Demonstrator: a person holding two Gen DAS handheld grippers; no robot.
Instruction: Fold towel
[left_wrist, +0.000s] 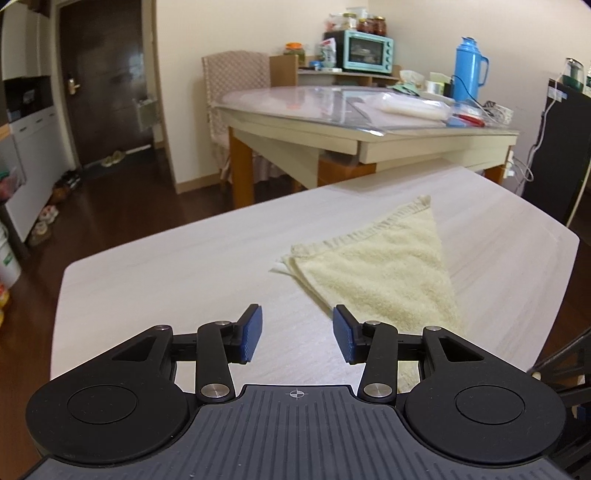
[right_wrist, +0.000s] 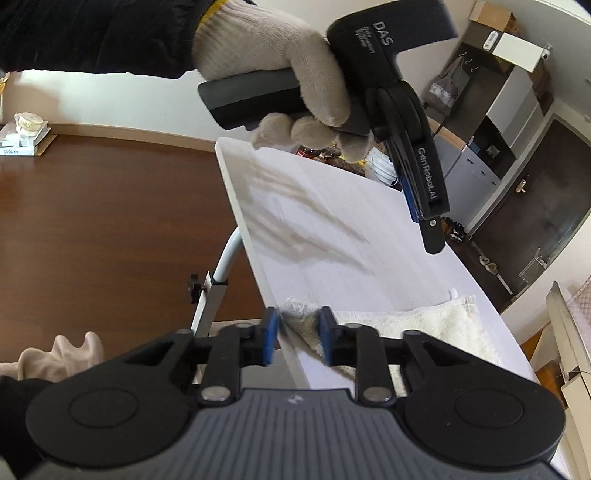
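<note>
A pale yellow towel (left_wrist: 384, 273) lies folded into a triangle on the white table (left_wrist: 184, 280). My left gripper (left_wrist: 297, 338) is open and empty, held above the table just left of the towel's near corner. In the right wrist view the left gripper (right_wrist: 421, 206) hangs above the table in a gloved hand. My right gripper (right_wrist: 295, 334) is open at the table's edge, its jaws either side of the towel's (right_wrist: 413, 325) near corner without closing on it.
A second table (left_wrist: 369, 122) with a blue thermos (left_wrist: 469, 70), bags and clutter stands beyond. A teal oven (left_wrist: 369, 51) sits on a shelf behind it. A metal table leg and clamp (right_wrist: 210, 291) are below the table's edge. Dark wood floor (right_wrist: 110, 229) surrounds it.
</note>
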